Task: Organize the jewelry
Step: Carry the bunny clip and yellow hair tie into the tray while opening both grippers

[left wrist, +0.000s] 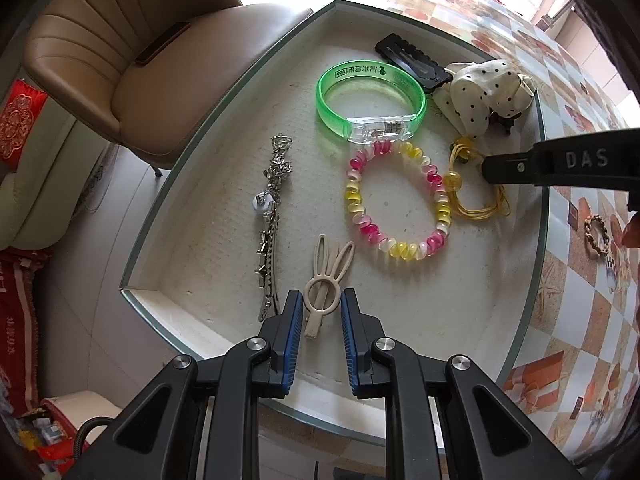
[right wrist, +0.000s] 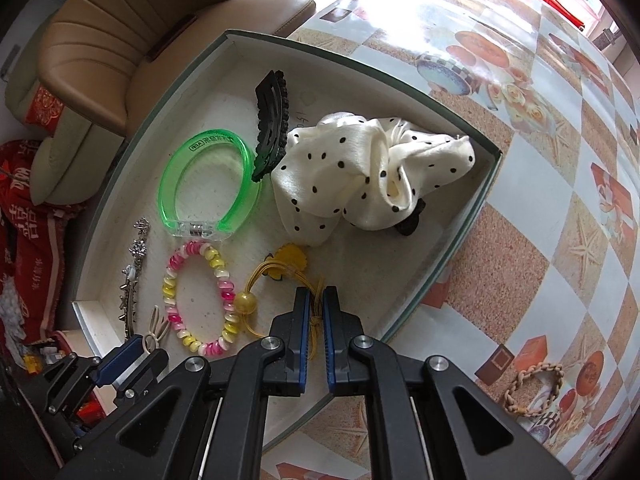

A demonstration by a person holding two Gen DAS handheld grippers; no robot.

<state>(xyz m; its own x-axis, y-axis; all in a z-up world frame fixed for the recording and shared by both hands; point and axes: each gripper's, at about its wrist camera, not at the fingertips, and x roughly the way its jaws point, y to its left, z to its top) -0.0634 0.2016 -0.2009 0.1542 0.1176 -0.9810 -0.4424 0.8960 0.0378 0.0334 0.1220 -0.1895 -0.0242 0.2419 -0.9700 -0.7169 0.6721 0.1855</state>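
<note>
A shallow white-lined tray (left wrist: 224, 120) (right wrist: 452, 272) holds the jewelry. My left gripper (left wrist: 321, 312) (right wrist: 144, 346) points down at the tray's near edge, shut on a beige bunny-ear hair clip (left wrist: 320, 296) that lies on the lining. My right gripper (right wrist: 316, 308) (left wrist: 486, 168) is shut on the cord of a yellow hair tie (right wrist: 280, 276) with an amber bead (right wrist: 245, 302) (left wrist: 456, 178). Between the two lie a pink-and-yellow bead bracelet (left wrist: 354, 196) (right wrist: 168, 292), a green bangle (left wrist: 368, 96) (right wrist: 208, 184) and a silver chain (left wrist: 270, 220) (right wrist: 134, 276).
A black hair clip (left wrist: 412, 62) (right wrist: 272, 120) and a polka-dot scrunchie (left wrist: 480, 88) (right wrist: 360, 168) fill the tray's far end. A braided beige bracelet (right wrist: 532, 388) (left wrist: 596, 236) lies on the patterned tablecloth (right wrist: 560, 200). A brown chair (left wrist: 120, 60) stands beside the table.
</note>
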